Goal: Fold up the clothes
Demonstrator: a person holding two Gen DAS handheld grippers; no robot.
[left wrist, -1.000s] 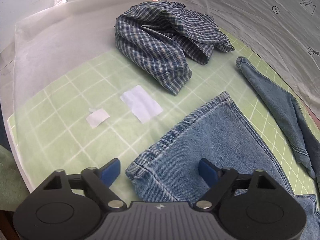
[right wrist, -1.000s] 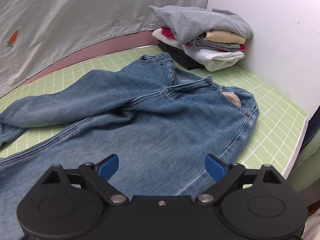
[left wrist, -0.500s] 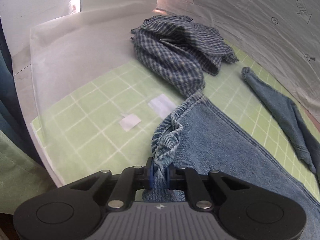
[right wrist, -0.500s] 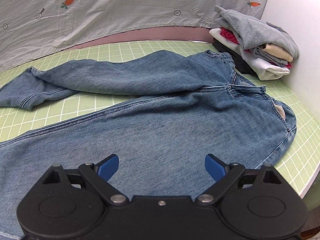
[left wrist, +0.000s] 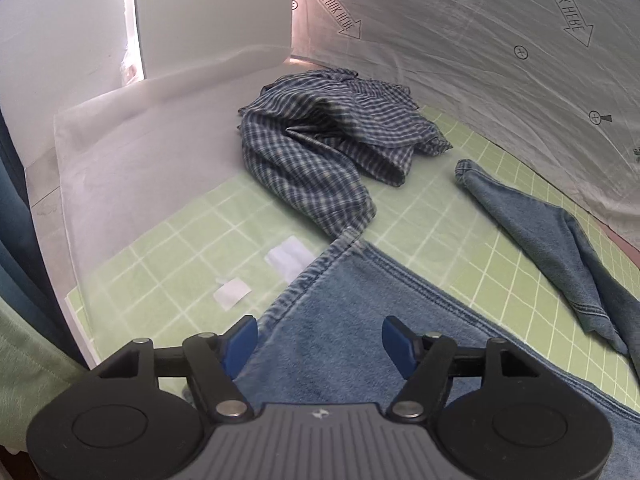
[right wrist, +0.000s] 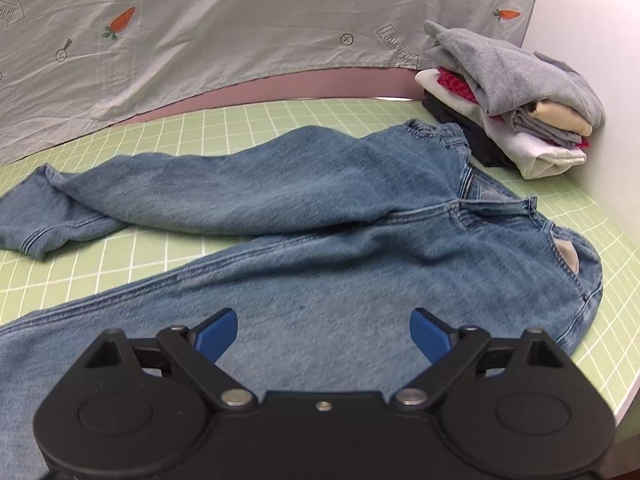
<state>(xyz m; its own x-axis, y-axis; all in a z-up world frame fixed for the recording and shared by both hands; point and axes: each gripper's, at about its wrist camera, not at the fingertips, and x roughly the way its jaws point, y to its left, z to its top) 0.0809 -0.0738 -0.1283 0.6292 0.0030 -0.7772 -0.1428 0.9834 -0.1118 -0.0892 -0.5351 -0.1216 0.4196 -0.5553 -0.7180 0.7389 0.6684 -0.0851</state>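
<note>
Left tongs [left wrist: 319, 340]: stood wide open, blue tips apart, holding nothing; they hung over the hem end of the near trouser leg, the left tip close by the hem's edge; whether it touched the cloth could not be told.
Right tongs [right wrist: 323, 334]: stood wide open as well, empty, hovering above the thigh part of the near leg; contact with the cloth could not be told.
Jeans [right wrist: 328, 264]: lay flat on the green gridded mat [right wrist: 256, 120] that covered the bench, long axis running across the bench from left to right; the waist pointed to the right, toward the pile of folded clothes [right wrist: 516, 108], and the legs pointed left.
Near leg [left wrist: 360, 344]: lay stretched out, its hem just touching the tip of the checked shirt.
Far leg [left wrist: 560, 240]: lay apart from the near one, angled toward the back, its hem close to the hanging sheet [left wrist: 480, 60].
Checked shirt [left wrist: 328, 140]: lay crumpled at the left end of the mat.
Two white paper scraps [left wrist: 288, 258]: lay on the mat beside the near hem.
</note>
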